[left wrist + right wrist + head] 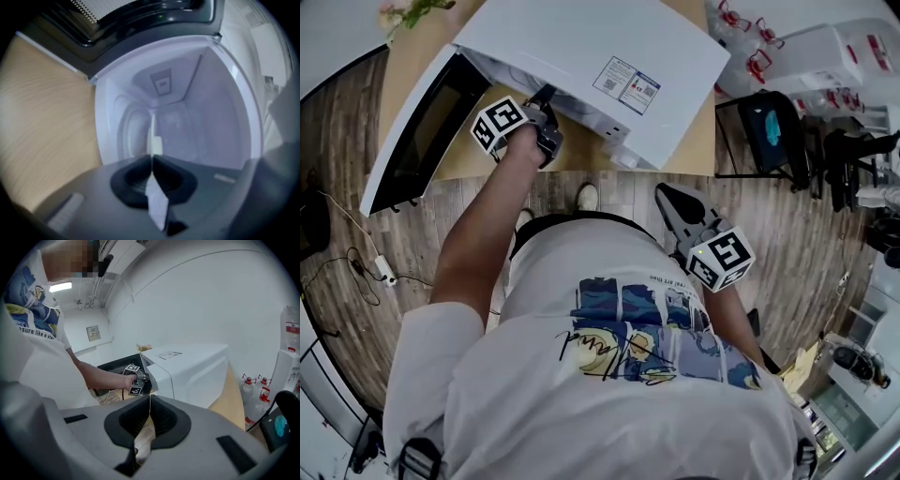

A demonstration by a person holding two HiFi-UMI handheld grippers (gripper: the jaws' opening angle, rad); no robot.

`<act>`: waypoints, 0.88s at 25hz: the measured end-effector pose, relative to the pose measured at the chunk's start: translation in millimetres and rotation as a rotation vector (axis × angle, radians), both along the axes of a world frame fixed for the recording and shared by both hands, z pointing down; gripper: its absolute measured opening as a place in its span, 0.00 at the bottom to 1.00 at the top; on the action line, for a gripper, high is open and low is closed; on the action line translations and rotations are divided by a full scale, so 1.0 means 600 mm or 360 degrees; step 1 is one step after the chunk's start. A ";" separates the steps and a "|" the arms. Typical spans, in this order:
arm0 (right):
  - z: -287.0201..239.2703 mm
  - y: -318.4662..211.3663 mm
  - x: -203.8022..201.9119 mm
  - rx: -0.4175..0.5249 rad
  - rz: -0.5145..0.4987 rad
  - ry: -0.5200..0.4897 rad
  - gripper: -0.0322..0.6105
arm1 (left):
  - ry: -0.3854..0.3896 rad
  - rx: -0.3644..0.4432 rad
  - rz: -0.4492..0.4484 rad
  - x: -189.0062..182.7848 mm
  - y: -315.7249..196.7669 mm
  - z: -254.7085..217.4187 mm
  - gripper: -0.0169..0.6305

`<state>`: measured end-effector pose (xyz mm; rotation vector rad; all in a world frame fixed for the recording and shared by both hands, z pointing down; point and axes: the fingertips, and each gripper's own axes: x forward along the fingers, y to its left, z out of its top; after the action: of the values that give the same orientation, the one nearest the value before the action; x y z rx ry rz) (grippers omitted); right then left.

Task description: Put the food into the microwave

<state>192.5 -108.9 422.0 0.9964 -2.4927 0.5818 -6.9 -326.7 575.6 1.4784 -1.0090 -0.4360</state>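
A white microwave stands on a light wooden table, its dark-windowed door swung open to the left. My left gripper reaches into the mouth of the oven. In the left gripper view that gripper is shut with nothing between its pads and faces the white cavity. No food shows in any view. My right gripper hangs shut and empty over the wooden floor, short of the table. In the right gripper view it points toward the microwave and the left gripper.
Bottles with red caps and white boxes stand at the right, beside a black stand. A cable with a plug lies on the floor at the left. Flowers sit at the table's far left corner.
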 end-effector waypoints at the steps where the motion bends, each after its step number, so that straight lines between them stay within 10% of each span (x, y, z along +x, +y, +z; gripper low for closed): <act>1: 0.000 0.000 0.001 -0.0002 -0.0001 -0.0001 0.06 | -0.0004 -0.0003 0.0001 0.001 -0.001 0.001 0.05; 15: 0.000 -0.001 -0.003 -0.0002 -0.0008 -0.0001 0.06 | -0.0250 -0.0046 0.0083 -0.001 -0.013 0.008 0.09; 22: -0.002 0.001 -0.015 0.0000 -0.0001 0.0008 0.06 | -0.0681 -0.0023 0.0213 -0.012 -0.014 0.011 0.15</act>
<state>183.5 -108.2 420.5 0.9955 -2.4885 0.5786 -13.9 -335.3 582.1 1.6526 -1.2317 -0.0114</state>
